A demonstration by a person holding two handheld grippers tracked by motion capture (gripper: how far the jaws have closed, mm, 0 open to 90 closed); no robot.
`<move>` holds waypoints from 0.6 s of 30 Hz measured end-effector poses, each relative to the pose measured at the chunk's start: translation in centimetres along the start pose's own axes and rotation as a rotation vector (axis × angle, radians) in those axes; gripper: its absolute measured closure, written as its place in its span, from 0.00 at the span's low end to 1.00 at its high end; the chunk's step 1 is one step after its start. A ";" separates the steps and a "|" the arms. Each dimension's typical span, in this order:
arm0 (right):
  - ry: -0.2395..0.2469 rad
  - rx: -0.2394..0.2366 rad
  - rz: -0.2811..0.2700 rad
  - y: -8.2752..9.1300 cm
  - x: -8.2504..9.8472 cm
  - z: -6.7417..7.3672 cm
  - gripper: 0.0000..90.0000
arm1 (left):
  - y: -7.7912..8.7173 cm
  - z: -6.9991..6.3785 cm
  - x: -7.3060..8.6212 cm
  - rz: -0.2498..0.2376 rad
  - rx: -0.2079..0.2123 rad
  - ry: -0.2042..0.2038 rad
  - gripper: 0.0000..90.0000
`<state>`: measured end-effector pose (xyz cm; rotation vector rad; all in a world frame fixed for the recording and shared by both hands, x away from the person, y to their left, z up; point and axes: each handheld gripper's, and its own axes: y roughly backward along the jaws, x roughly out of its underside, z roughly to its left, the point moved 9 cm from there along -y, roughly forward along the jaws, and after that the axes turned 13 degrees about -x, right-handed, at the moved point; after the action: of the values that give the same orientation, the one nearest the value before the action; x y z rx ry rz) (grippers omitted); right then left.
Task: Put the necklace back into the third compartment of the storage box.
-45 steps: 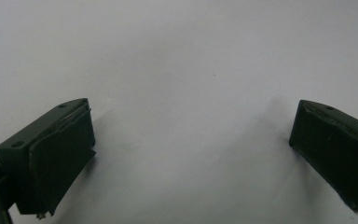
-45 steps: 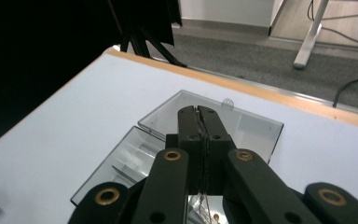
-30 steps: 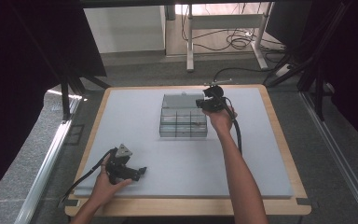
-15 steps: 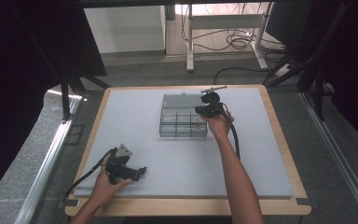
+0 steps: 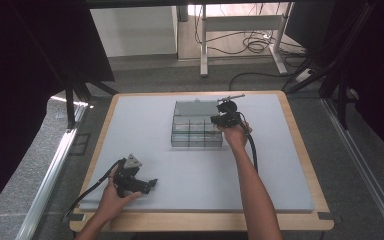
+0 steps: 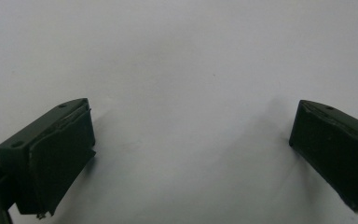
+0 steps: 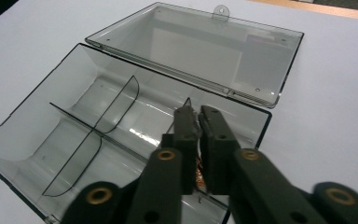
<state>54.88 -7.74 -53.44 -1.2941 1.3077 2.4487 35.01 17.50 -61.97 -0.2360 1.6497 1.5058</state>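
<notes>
Step in hand, as I read it: right gripper is down inside the clear compartment box, upper centre of the high view on the grey counter, dropping off smth small. In the right gripper view the jaws stand nearly together w/ a narrow gap; they've just been opening a little. Between and under them sit some coppery bits, too blurred to ID, and I can't tell if the pads still touch them.

Left gripper rests lower left of the high view, jaws wide apart, nothing btwn them.

Next move prob calls for opening a bit more, then lifting straight up w/o clipping a divider.

Materials: box is smoky see-through plastic, thin hard walls, curved dividers, glossy. Lid lies flat open behind it, w/ a hang tab. Counter mat is matte, smooth, pale grey; wood edge round it.
</notes>
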 end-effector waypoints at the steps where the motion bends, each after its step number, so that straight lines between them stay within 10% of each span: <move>1: 0.008 0.004 0.001 0.1 0.0 0.0 0.80 | 0.0 0.0 0.0 0.000 0.000 0.000 0.00; 18: 0.131 -0.096 -0.041 6.5 2.5 3.8 0.47 | 0.0 0.0 0.0 0.000 0.000 0.000 0.00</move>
<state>48.13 -9.89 -49.96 -1.5126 1.1913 2.4639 35.02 17.50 -61.97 -0.2359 1.6493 1.5057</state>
